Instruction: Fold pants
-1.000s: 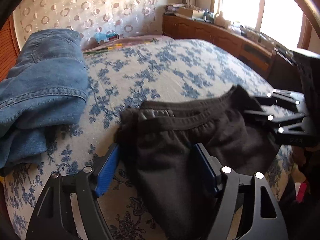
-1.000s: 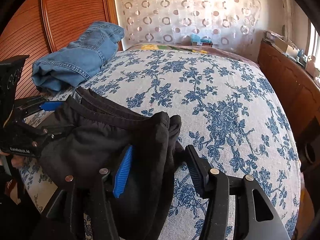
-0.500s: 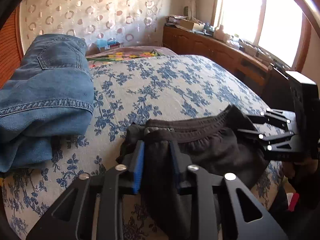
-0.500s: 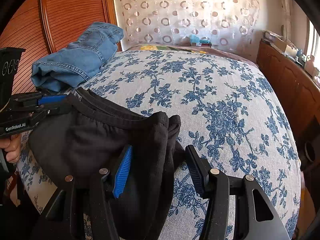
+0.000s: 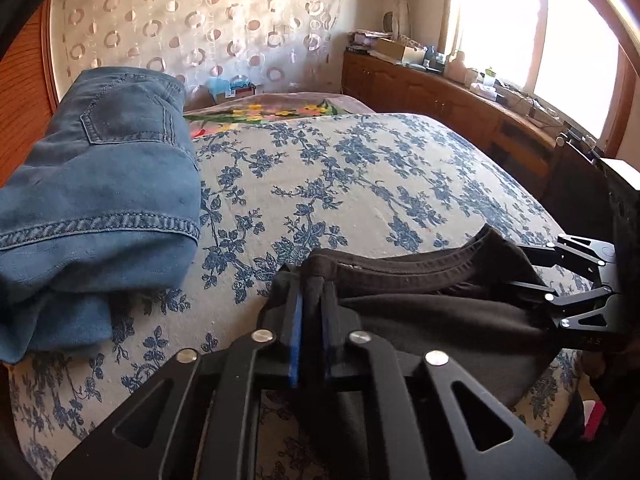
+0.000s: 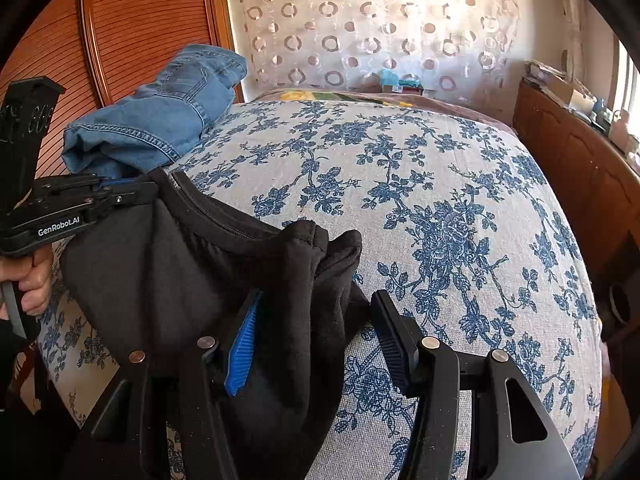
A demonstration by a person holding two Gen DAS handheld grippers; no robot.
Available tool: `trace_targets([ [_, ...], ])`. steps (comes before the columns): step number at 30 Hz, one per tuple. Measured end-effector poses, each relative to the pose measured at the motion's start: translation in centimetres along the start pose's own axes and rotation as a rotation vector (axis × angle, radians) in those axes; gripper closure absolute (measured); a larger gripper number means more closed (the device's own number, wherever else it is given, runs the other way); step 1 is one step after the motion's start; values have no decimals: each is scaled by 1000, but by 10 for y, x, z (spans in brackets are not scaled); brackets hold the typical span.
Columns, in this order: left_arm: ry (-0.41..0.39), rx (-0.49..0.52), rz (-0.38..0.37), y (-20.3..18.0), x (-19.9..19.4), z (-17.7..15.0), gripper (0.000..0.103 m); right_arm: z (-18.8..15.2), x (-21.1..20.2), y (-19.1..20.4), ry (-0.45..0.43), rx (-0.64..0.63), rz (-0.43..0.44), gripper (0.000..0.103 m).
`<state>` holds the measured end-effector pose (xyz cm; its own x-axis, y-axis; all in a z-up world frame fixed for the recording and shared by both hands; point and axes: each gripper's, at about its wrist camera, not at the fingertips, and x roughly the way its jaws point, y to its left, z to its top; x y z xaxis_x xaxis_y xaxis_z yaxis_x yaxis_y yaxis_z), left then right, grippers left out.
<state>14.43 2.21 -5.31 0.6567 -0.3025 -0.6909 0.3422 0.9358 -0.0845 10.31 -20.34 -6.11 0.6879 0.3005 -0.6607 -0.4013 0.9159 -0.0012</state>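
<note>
Waistband of black pants [image 5: 420, 304] pinched in just-closing left tool [image 5: 310, 292], right tool [image 6: 316, 312] half-open around it.

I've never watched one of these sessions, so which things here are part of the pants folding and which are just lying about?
In the job:
black pants
left tool, closed on their waistband
right tool, open around their other end
bed

Lying about:
blue jeans
cluttered wooden cabinet
patterned curtain
</note>
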Motion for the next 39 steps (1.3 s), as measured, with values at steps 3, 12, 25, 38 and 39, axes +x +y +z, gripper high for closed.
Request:
trace_targets([
  [3,10,23,28,-3,-2,0,73,0,0,0,1,0,0,46],
  [12,41,9,17,-2,3,-8,25,0,0,0,1,0,0,46],
  [25,93,11,11,-2,16,-15,19,0,0,0,1,-1,-2,46],
  [38,100,9,6,-1,16,-13,17,6,0,-6,14,23,-15,46],
  [39,100,10,6,-1,16,-14,17,9,0,-6,14,20,-22,46],
])
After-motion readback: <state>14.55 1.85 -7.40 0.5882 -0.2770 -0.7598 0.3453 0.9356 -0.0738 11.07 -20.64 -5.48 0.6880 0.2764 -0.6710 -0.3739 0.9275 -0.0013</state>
